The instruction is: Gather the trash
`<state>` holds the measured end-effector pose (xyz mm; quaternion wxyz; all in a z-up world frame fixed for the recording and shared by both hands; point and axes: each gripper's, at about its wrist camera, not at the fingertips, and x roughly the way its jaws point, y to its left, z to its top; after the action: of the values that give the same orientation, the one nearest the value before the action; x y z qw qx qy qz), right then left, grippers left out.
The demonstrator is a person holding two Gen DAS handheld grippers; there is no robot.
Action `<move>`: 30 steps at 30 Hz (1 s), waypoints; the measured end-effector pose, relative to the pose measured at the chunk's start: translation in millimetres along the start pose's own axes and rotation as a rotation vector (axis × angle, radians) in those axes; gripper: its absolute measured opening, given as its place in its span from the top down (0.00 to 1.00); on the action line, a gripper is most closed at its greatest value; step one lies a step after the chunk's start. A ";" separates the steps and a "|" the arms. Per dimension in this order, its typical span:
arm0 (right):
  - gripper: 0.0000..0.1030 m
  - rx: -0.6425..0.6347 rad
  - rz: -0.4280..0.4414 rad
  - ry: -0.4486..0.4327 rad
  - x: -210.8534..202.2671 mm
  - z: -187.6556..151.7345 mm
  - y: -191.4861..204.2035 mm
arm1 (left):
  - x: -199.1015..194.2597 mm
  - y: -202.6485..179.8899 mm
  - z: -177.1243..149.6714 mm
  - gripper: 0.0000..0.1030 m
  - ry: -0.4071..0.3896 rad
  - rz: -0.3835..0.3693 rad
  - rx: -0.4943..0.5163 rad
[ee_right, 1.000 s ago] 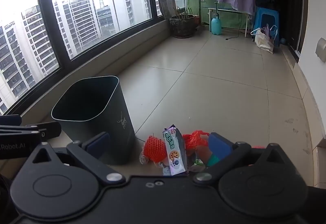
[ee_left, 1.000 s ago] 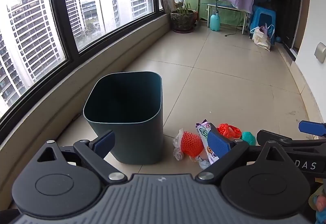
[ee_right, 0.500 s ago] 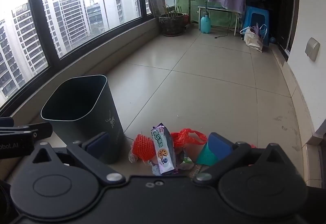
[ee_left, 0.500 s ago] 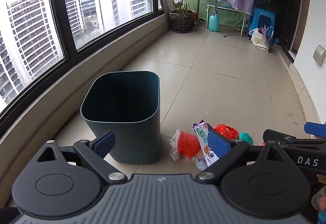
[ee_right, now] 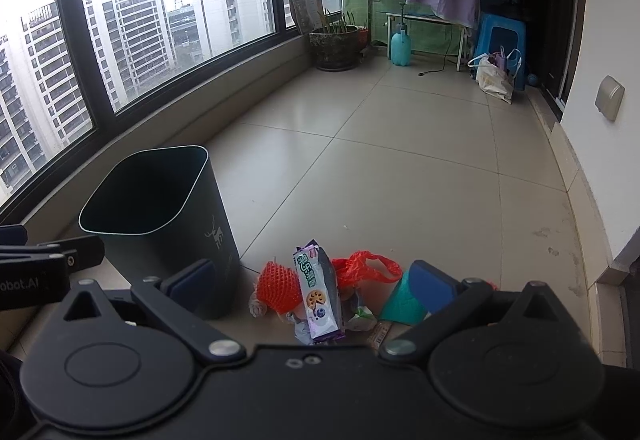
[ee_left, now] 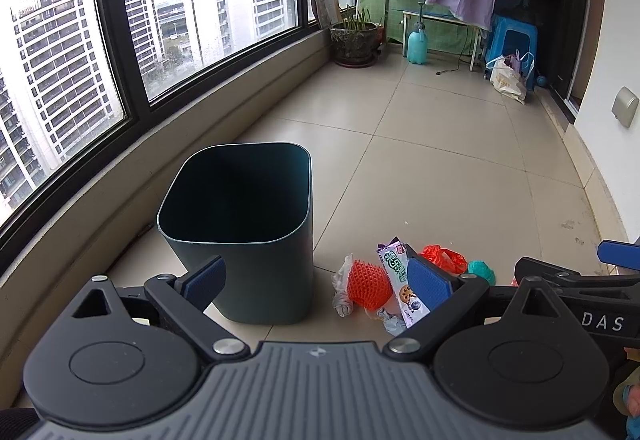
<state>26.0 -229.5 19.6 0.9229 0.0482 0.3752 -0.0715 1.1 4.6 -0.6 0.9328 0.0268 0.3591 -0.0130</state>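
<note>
Both the left claw (ee_left: 318,282) and the right claw (ee_right: 314,286) are hanging spread and empty; lower centre, an orange foam net (ee_right: 277,287) and a purple snack wrapper (ee_right: 318,298) are lying on the tiled floor (ee_right: 400,192) beside a dark green plastic bin (ee_left: 244,232).

Both my wrist cams, low and looking down the balcony

Left one sits nearly over the bin (ee_left: 248,232), right one further right; both share the trash pile (ee_right: 320,292) and tiled floor (ee_right: 400,180).

Black left claw (ee_left: 316,282) and right claw (ee_right: 314,280), blue pads, silver pivot screws.
</note>
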 end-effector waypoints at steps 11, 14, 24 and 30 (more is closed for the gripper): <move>0.00 -0.012 0.001 0.007 -0.3 0.7 1.4 | 1.8 -1.5 0.6 0.05 0.010 0.009 0.005; 0.00 -0.013 0.001 0.008 0.4 1.0 2.1 | 1.9 -2.2 1.8 0.05 0.010 0.009 0.008; 0.00 -0.012 0.010 0.015 3.5 0.8 2.4 | 5.2 -4.7 2.8 0.05 0.022 0.007 0.011; 0.00 -0.007 0.017 0.014 3.5 2.1 0.9 | 6.4 -4.5 3.4 0.05 0.027 0.006 0.010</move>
<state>30.0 -229.3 18.7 0.9210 0.0485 0.3814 -0.0622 7.9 -0.2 -2.6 0.9277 0.0325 0.3717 -0.0116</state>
